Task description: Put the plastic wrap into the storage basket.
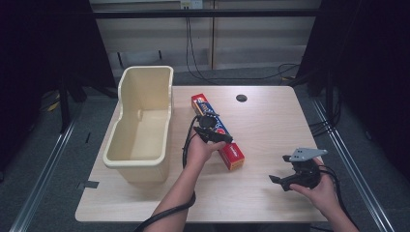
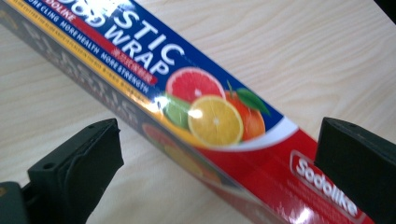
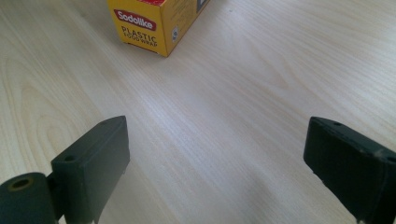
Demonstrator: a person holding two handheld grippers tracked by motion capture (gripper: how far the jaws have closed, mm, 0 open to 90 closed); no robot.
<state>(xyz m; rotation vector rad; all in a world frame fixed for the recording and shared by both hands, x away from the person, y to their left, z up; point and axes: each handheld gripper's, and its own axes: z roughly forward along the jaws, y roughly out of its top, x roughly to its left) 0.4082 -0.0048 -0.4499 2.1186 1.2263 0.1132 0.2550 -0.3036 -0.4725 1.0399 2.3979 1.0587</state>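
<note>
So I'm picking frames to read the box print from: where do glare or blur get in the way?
Left gripper view: white glare washes out the top-left lettering on the plastic wrap box, smaller hot spots sit on the fruit picture, and its dark side face is blurred. Right gripper view: the box's yellow end reads clearly. High view: the box is too small to read.

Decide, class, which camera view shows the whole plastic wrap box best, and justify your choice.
The high view: the plastic wrap box lies full length on the table beside the cream bin. The left gripper view gives only a close stretch of its printed top, between the open left tool; the right gripper view only its yellow end.
</note>
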